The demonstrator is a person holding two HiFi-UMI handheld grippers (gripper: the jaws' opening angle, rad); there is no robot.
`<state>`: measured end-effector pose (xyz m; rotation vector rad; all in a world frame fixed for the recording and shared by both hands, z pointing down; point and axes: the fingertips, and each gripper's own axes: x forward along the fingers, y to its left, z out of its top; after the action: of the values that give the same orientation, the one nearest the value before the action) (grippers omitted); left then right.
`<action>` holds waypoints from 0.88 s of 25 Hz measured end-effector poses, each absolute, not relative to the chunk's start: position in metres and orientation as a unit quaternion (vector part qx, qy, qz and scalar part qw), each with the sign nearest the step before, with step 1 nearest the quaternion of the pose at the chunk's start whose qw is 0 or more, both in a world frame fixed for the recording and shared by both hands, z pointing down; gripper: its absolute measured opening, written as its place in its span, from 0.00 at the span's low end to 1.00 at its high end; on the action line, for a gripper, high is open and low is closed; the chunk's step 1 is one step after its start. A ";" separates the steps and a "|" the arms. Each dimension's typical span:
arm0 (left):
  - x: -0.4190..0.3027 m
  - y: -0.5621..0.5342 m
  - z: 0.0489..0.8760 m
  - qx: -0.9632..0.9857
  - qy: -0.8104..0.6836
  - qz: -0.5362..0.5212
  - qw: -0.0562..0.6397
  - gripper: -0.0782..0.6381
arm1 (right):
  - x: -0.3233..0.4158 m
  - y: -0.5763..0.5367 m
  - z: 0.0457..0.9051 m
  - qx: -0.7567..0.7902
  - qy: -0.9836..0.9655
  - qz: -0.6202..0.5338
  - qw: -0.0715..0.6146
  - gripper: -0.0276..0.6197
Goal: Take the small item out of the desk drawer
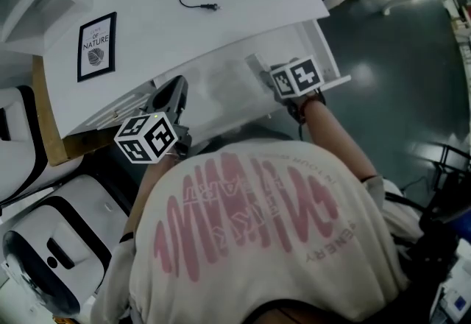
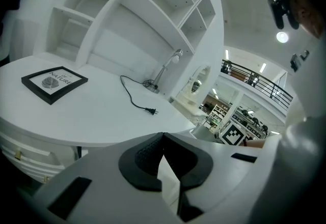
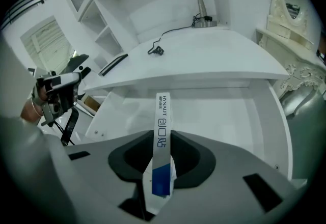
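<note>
Gripping thin pack (image 3: 162, 116) edge-on in clamped right gripper (image 3: 162, 136), lower centre of the right gripper view, over open drawer (image 3: 229, 116); probably pinched across its thin sides so a flat item lifts clear. Cannot tell whether its far end touches the drawer floor. Holding left gripper (image 2: 162, 139) clenched on nothing, low by desk (image 2: 102, 111) edge, likely just parked out of the way. Only in the right gripper view: pack print, bare drawer floor. Only in the left gripper view: cord (image 2: 133, 98) and frame (image 2: 53, 83) up close, no pack. Only in the head view: both grippers together, drawer pulled out under desk.
</note>
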<state>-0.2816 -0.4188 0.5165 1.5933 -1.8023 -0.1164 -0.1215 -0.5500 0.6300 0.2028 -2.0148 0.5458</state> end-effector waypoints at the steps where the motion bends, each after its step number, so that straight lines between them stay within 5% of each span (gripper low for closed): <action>1: -0.279 -0.419 0.514 0.618 -0.700 -0.046 0.356 0.15 | -0.122 -0.551 0.623 0.087 -0.837 0.228 0.490 0.20; 22: -0.174 -0.423 0.454 0.604 -0.725 -0.074 0.321 0.15 | -0.062 -0.563 0.466 0.137 -0.929 0.223 0.261 0.20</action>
<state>-0.1736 -0.4230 0.4538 1.5876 -1.9044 -0.1950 -0.0616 -0.5629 0.4665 0.3718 -2.5143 0.6041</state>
